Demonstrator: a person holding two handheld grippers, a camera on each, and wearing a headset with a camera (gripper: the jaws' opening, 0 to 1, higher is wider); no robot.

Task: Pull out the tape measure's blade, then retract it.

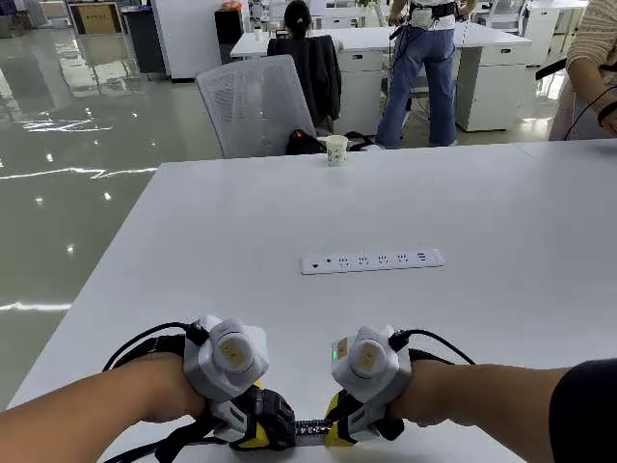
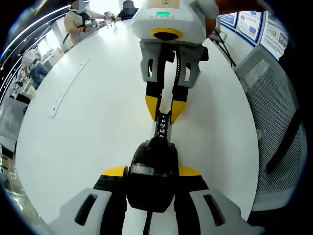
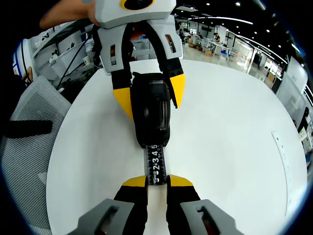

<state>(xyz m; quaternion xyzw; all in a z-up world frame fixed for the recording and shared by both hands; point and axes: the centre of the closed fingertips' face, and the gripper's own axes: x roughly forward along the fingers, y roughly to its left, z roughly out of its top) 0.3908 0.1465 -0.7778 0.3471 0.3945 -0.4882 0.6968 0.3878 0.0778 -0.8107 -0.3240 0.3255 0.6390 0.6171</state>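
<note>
Well beyond the left fingers [image 1: 253,437], at the far edge of the table [image 1: 241,222], stands a cup [image 1: 335,149]; its contents cannot be seen. Those left fingers are clamped on the black tape case [image 2: 152,178], one on each side. A short length of blade [image 3: 155,164] runs from the case straight across to the right fingers [image 3: 134,182], its long axis spanning the gap between the two pairs. The right fingers are closed, pinching the blade's tip between them.

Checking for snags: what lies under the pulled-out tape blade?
Bare white table lies under the short exposed blade. The blade's tip is covered by the right hand-held gripper, and whatever is beneath the case cannot be seen.
</note>
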